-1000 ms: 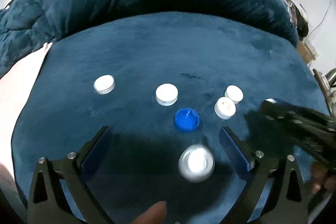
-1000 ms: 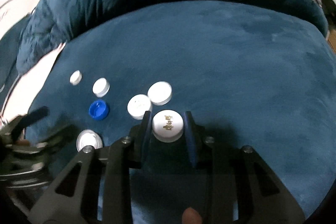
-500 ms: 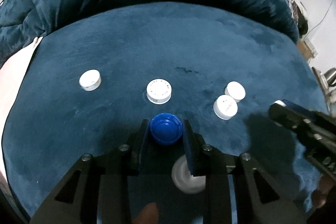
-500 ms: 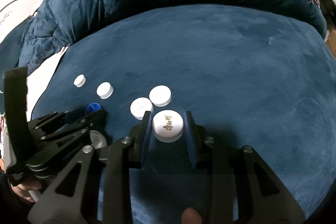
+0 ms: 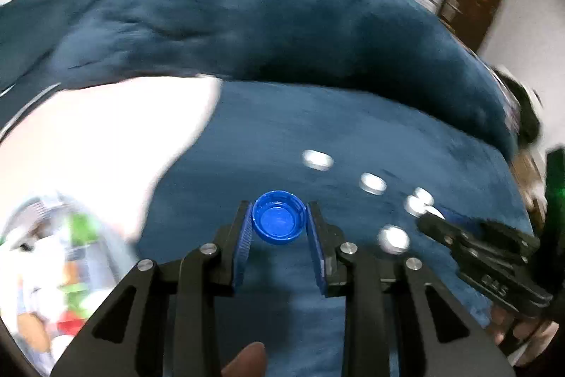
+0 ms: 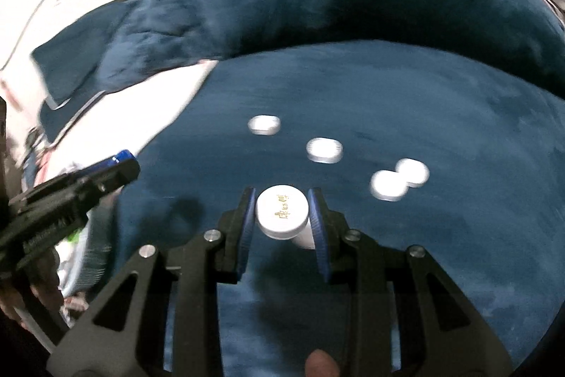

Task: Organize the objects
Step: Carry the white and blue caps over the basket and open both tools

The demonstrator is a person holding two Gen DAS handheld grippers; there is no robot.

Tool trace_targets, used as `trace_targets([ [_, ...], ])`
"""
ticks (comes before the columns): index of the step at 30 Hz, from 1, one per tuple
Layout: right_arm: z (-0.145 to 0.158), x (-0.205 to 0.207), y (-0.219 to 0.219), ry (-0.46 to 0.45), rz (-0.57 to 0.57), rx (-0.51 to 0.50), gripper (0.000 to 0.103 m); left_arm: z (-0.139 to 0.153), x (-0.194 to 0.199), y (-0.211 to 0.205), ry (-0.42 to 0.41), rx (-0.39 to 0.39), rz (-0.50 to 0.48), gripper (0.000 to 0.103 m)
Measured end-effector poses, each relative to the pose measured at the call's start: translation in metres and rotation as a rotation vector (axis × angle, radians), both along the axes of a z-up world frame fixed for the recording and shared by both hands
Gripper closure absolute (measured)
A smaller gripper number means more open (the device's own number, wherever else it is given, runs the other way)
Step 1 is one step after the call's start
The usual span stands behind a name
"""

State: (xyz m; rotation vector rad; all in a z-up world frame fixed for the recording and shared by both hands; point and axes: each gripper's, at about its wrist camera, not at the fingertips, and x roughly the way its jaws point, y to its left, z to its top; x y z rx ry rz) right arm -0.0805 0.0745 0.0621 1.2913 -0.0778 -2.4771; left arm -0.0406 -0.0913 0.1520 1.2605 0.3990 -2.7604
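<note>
Both grippers are loaded right now. Left gripper (image 5: 279, 223) is clamped on a blue bottle cap (image 5: 279, 221), open side up, pinched between the blue pads. Right gripper (image 6: 282, 212) is squeezing a white cap with gold lettering (image 6: 281, 211) the same way. Both caps look lifted clear of the dark blue velvety cushion (image 6: 406, 101).

As for progress, I'd say it's early-ish. Four white caps (image 6: 324, 149) are scattered loose on the cushion in the right view, two of them touching each other (image 6: 388, 185), and the left view shows a fifth one (image 5: 393, 238) close to the right gripper. So two in hand, roughly five left to collect.

Off to the left there's a blurry clear bin with colourful stuff (image 5: 67, 253), probably the drop-off, but it's too smeared to be sure.
</note>
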Motion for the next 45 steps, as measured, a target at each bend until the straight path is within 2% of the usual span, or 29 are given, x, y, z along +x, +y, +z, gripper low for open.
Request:
trace_targets([
  [4,0.012,0.016,-0.047,0.012,0.111,-0.036,0.072,0.015,0.040,-0.072,0.020,-0.001,0.171,0.072],
  [6,0.015,0.022,-0.076,-0.002,0.173,-0.071,0.072,0.015,0.058,-0.110,0.014,0.012,0.259,0.072],
  [10,0.017,0.029,-0.137,-0.036,0.298,-0.117,0.072,0.010,0.083,-0.164,-0.007,0.045,0.375,0.072],
  [16,0.013,0.029,-0.232,-0.098,0.471,-0.171,0.071,-0.001,0.095,-0.204,-0.026,0.057,0.451,0.072],
  [19,0.000,0.020,-0.255,-0.191,0.502,-0.233,0.068,-0.008,0.094,-0.208,-0.042,0.043,0.463,0.071],
  [20,-0.003,0.018,-0.252,-0.211,0.501,-0.250,0.063,-0.009,0.093,-0.208,-0.051,0.037,0.462,0.054],
  [21,-0.005,0.015,-0.249,-0.221,0.490,-0.283,0.045,-0.010,0.093,-0.206,-0.056,0.041,0.453,0.025],
  [22,-0.002,0.015,-0.244,-0.222,0.485,-0.317,0.028,-0.010,0.095,-0.205,-0.057,0.048,0.439,0.014],
  [23,-0.001,0.014,-0.236,-0.219,0.477,-0.354,0.021,-0.009,0.096,-0.205,-0.054,0.052,0.430,0.006],
  [24,0.000,0.013,-0.227,-0.214,0.463,-0.384,0.015,-0.007,0.098,-0.202,-0.050,0.048,0.425,0.006],
  [26,0.002,0.007,-0.207,-0.210,0.411,-0.409,0.013,-0.004,0.098,-0.196,-0.053,0.022,0.423,0.005],
  [30,0.006,-0.002,-0.179,-0.196,0.320,-0.379,0.005,0.003,0.094,-0.178,-0.052,-0.063,0.399,0.001],
  [33,0.010,-0.001,-0.160,-0.176,0.280,-0.342,0.001,0.009,0.091,-0.168,-0.053,-0.092,0.393,0.001],
  [39,0.014,0.007,-0.133,-0.139,0.252,-0.233,0.000,0.016,0.085,-0.151,-0.051,-0.096,0.365,0.001],
  [45,0.008,0.014,-0.109,-0.142,0.232,-0.163,0.000,0.019,0.072,-0.121,-0.050,-0.095,0.310,0.001],
])
